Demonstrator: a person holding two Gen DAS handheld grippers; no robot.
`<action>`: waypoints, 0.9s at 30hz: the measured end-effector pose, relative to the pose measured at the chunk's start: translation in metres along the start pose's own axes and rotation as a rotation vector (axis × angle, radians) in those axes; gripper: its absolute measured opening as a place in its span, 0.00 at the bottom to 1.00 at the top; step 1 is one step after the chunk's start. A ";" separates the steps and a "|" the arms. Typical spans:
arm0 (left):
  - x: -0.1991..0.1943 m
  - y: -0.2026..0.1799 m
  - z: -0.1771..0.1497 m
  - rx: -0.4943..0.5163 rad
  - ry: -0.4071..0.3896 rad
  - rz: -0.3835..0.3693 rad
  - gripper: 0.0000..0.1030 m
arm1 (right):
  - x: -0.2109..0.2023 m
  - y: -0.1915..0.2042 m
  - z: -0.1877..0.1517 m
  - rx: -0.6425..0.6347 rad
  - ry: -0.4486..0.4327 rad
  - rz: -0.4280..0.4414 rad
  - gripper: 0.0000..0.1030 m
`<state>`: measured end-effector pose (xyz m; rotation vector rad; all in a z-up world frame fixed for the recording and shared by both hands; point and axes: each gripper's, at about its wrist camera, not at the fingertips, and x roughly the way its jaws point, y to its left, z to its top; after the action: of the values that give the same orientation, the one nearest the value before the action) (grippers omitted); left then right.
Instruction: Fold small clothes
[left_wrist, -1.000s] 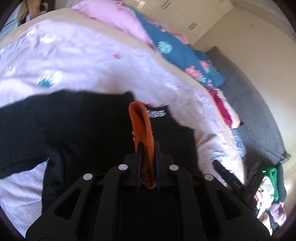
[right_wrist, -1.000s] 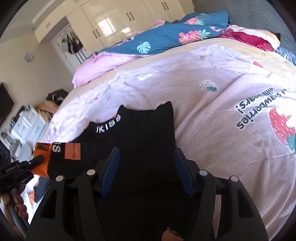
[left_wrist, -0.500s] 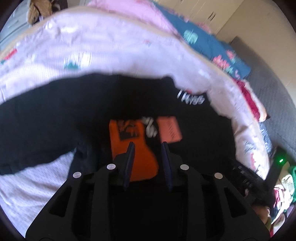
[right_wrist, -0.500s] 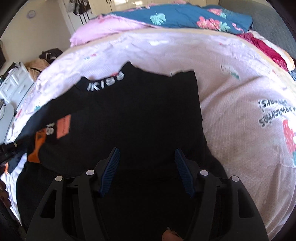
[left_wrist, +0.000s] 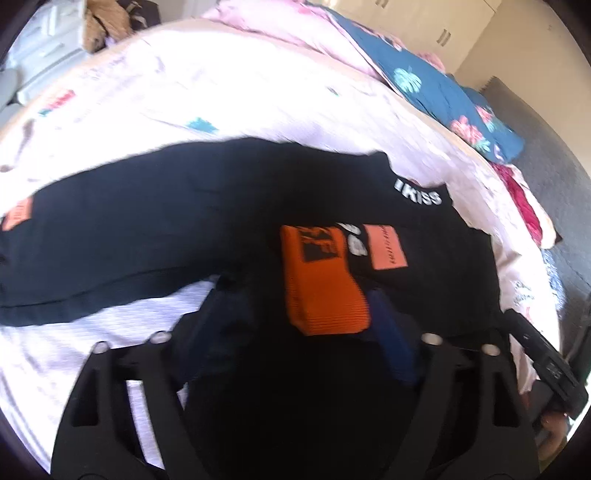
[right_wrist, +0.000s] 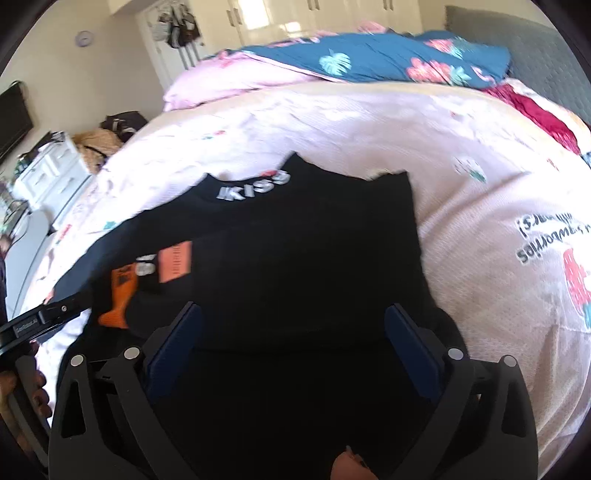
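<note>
Ahead of the tongs spreads a wide bed under a pale pink quilted cover printed with strawberries (right_wrist: 480, 177). Beyond it lie a blue floral duvet (right_wrist: 388, 61) and glossy cream wardrobe doors (right_wrist: 332, 14). To the left stand a white chest of drawers (right_wrist: 48, 170) and a cream wall with a small round clock (right_wrist: 84, 37). Bright daylight washes everything.

Pink strawberry-print bedsheet (right_wrist: 480, 192) covers the bed, with a blue floral quilt (right_wrist: 388, 59) and pink blanket (right_wrist: 229, 79) bunched along the top of the frame. Upper left: white drawer unit (right_wrist: 51, 170), wall clock (right_wrist: 85, 37), dark screen (right_wrist: 13, 118). Cream wardrobe doors (right_wrist: 314, 14) top centre, grey headboard (right_wrist: 535, 55) upper right.
</note>
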<state>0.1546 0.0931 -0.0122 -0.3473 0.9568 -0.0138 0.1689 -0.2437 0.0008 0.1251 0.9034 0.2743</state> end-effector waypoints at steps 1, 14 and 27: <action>-0.004 0.004 0.000 -0.008 -0.008 0.014 0.83 | -0.002 0.006 0.000 -0.012 -0.003 0.011 0.96; -0.044 0.078 -0.008 -0.140 -0.078 0.121 0.91 | -0.008 0.096 -0.003 -0.181 -0.018 0.107 0.96; -0.061 0.143 -0.022 -0.278 -0.099 0.179 0.91 | -0.007 0.194 -0.008 -0.395 -0.022 0.181 0.96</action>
<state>0.0810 0.2322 -0.0179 -0.5119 0.8898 0.2993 0.1236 -0.0602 0.0441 -0.1564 0.8016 0.6131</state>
